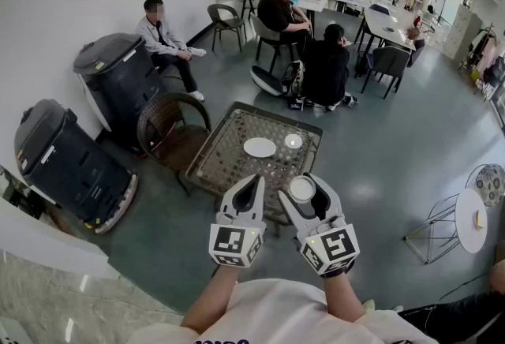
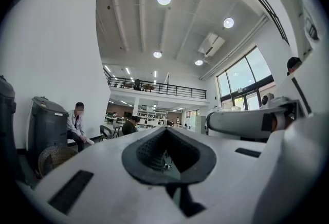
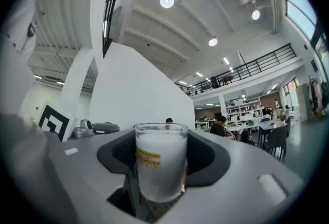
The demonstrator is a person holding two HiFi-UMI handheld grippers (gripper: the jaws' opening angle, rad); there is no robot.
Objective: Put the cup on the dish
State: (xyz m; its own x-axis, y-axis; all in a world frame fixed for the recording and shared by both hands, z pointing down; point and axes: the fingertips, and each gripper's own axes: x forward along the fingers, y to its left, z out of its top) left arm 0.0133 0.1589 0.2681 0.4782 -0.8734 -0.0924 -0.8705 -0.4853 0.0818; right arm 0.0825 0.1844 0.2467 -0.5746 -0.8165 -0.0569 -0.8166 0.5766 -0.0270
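Open hall, grey floor; a small square table [image 1: 223, 155] is standing below the person, with seated people [image 1: 167, 41] and chairs beyond it. A white dish [image 1: 259, 147] is lying near the table's middle, and a second small cup [image 1: 293, 141] is sitting just beside it on the right. Both forearms are reaching forward and down, side by side, placing the two grippers level with each other over the table's near edge. The right gripper [image 1: 303, 188] is clamping the cup [image 3: 160, 166] by its sides with jaws set fairly wide; the cup is standing upright, showing white with a yellow label, off the table and well apart from the dish. The left gripper [image 1: 253, 181] is carrying nothing, its jaws closed together to a point, and is hanging just beside the right one.
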